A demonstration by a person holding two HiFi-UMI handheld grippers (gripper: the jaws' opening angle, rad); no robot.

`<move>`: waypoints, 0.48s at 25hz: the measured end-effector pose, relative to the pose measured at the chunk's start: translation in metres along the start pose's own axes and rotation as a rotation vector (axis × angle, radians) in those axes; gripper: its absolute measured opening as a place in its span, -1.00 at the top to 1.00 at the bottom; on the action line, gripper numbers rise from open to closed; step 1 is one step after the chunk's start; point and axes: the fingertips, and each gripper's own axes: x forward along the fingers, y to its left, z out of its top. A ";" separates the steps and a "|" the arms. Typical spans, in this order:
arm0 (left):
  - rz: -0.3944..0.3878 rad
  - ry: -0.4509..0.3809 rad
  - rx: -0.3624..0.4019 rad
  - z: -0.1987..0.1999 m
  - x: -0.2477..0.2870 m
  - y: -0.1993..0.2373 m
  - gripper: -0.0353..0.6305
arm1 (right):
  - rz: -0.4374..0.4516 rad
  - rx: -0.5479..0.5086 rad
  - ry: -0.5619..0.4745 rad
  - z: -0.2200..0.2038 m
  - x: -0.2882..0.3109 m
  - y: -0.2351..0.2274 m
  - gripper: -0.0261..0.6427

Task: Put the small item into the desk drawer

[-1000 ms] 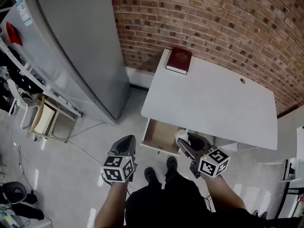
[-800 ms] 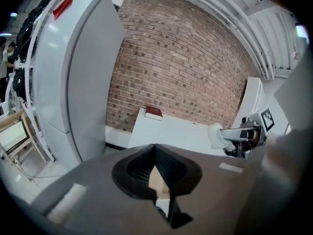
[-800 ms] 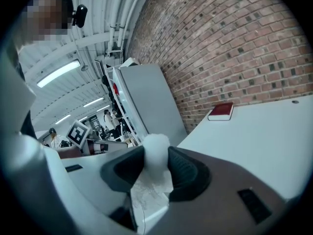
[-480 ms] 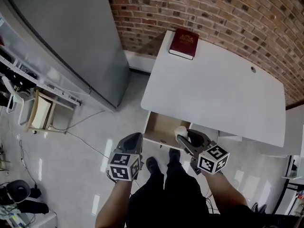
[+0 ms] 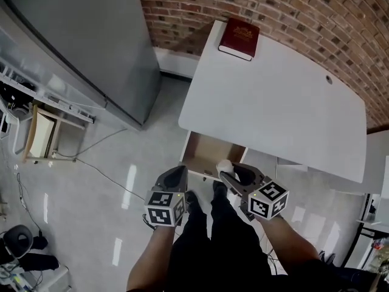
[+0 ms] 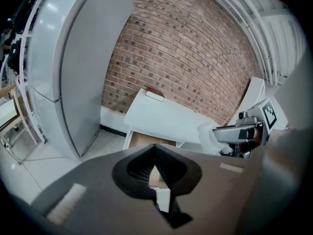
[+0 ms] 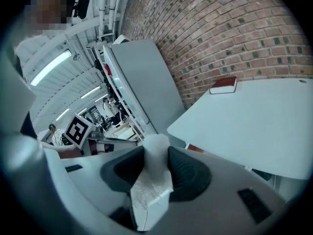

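Note:
The white desk (image 5: pixel 273 108) stands against the brick wall, and its wooden drawer (image 5: pixel 203 154) is pulled open at the near left corner. My right gripper (image 5: pixel 230 174) is shut on a small white crumpled item (image 5: pixel 223 167), held just above the drawer's front edge. The right gripper view shows the item (image 7: pixel 155 153) pinched between the dark pads and sticking out past them. Left of the drawer, over the floor, my left gripper (image 5: pixel 176 178) is shut with nothing in it. In the left gripper view the open drawer (image 6: pixel 146 140) lies ahead.
A dark red book (image 5: pixel 239 38) lies at the desk's far left corner. A tall grey cabinet (image 5: pixel 79 41) stands left of the desk. A wooden frame (image 5: pixel 39 135) and cables (image 5: pixel 97 169) lie on the glossy floor at left. My legs and shoes (image 5: pixel 194 202) are below the drawer.
I have stepped closer to the desk. The right gripper with the white item has moved left over the drawer's front edge, and the left gripper has come nearer to the drawer.

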 end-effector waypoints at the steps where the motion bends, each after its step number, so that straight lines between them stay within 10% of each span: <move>1: -0.003 0.003 -0.004 -0.003 0.002 0.001 0.86 | 0.001 -0.003 0.010 -0.002 0.003 0.000 0.45; 12: -0.004 0.037 -0.043 -0.040 0.045 0.029 0.86 | -0.005 -0.038 0.124 -0.050 0.050 -0.029 0.45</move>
